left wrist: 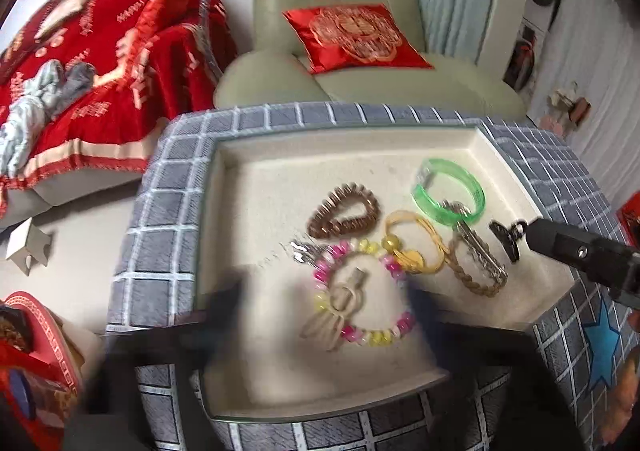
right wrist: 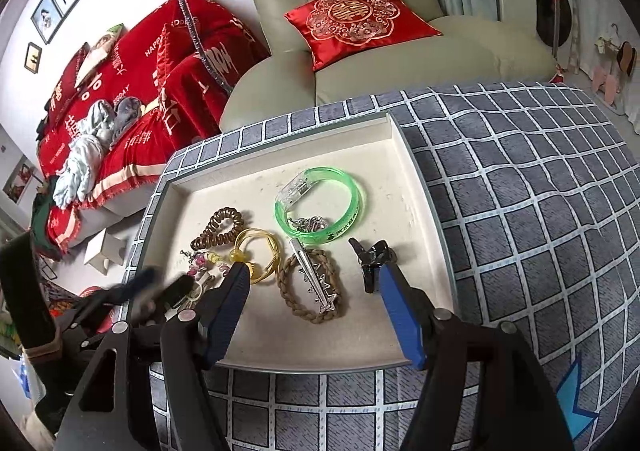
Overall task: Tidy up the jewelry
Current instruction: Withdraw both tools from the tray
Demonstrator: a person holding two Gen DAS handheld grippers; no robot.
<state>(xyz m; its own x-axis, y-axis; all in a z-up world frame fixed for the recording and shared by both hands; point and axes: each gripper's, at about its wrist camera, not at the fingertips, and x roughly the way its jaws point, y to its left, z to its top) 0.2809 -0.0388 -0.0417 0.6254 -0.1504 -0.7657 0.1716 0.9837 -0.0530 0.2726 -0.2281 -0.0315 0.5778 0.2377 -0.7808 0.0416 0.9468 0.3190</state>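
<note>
The right gripper (right wrist: 312,283) stands with its blue fingers (right wrist: 400,315) apart and holding nothing, straddling the braided cord bracelet (right wrist: 312,291) and silver hair clip (right wrist: 316,279) in the cream tray (right wrist: 404,155). The left gripper (left wrist: 324,303) is blurred, its fingers spread wide and empty around the pink-and-yellow bead bracelet (left wrist: 360,291). To sort cleanly, each should probably close on one piece only, low and centred, avoiding the overlapping yellow hair tie (right wrist: 260,251). The green bangle (right wrist: 320,207) and black clip (right wrist: 372,259) lie just beyond. Both hands tilt steeply down toward the tray.
</note>
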